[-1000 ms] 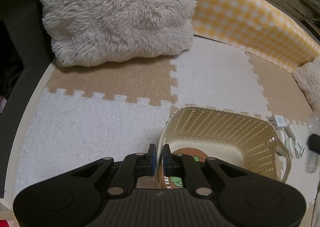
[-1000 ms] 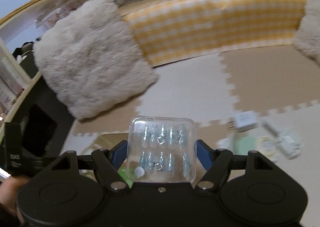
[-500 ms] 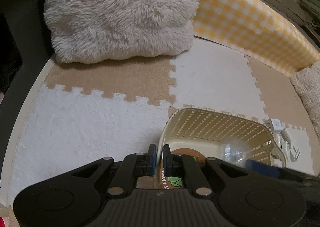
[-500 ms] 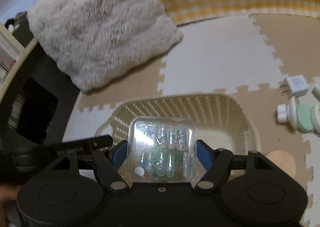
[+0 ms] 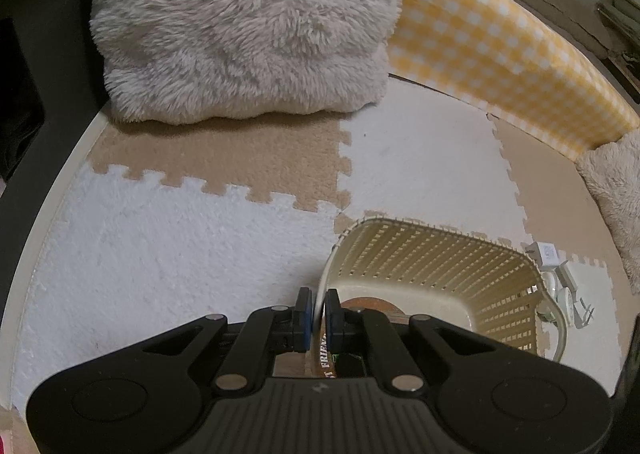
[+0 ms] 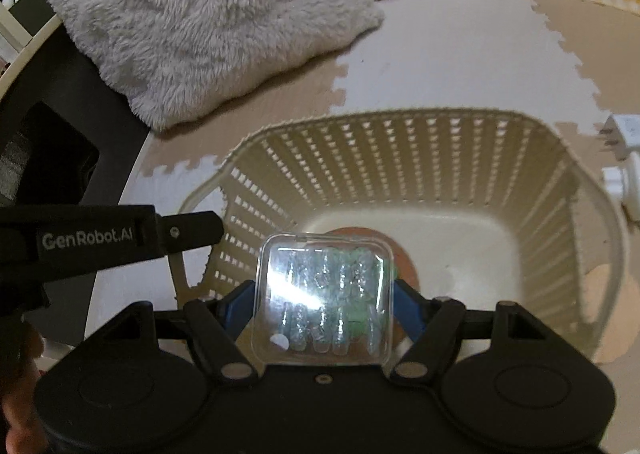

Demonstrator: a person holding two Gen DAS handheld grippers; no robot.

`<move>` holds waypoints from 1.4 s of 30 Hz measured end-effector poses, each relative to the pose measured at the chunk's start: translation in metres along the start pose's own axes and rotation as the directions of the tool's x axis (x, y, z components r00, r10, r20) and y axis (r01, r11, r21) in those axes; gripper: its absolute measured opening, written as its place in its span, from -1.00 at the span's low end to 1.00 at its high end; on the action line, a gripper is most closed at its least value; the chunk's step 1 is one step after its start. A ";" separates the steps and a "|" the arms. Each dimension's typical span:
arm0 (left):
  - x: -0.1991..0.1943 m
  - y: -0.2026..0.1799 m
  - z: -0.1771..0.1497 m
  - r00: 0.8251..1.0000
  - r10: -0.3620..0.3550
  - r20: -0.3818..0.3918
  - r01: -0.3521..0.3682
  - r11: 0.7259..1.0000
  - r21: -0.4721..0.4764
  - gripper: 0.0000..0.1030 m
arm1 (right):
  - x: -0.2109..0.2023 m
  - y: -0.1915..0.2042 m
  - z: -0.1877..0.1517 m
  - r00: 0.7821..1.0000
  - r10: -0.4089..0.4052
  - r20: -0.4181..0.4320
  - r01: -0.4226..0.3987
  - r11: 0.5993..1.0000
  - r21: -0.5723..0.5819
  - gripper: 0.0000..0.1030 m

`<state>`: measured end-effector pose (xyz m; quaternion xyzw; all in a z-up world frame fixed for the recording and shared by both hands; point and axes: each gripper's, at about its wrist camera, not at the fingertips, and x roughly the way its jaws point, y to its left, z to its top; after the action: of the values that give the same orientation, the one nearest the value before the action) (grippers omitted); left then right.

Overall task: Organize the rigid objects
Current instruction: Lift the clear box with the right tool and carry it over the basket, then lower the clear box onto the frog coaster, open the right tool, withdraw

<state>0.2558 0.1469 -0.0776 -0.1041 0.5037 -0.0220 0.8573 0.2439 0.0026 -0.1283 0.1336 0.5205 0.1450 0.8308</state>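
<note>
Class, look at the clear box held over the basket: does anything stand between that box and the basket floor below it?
Nothing visible blocks it. The clear box, clamped in the right gripper, hangs above the open basket. A round brown item already lies on the floor beneath. The left gripper pinches the rim, off to the side.

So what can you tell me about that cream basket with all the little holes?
The basket looks like cream plastic, with slotted lattice walls, a solid floor and loop handles at the ends. It stands upright on the foam floor mat. The left gripper pinches its rim at one end. The right gripper holds a clear case over its opening. A round brownish item lies inside, mostly hidden.
</note>
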 end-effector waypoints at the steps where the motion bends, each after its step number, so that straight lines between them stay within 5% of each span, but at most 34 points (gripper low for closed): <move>1: 0.000 0.000 0.000 1.000 0.000 0.000 0.000 1.000 0.000 -0.88 | 0.002 0.001 0.000 1.000 0.004 -0.003 -0.004 1.000 0.006 0.43; 22: 0.000 0.000 0.000 1.000 0.003 -0.001 -0.003 1.000 0.006 -0.88 | 0.003 -0.002 -0.001 0.999 0.036 -0.027 -0.034 0.996 0.079 0.57; 42: 0.000 -0.002 -0.001 1.000 0.020 -0.001 -0.020 1.000 0.018 -0.88 | -0.110 -0.023 0.000 0.988 0.115 0.103 -0.103 0.987 -0.120 0.75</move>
<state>0.2554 0.1444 -0.0774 -0.0912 0.5049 -0.0180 0.8581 0.2003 -0.0601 -0.0460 0.1219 0.4567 0.2123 0.8553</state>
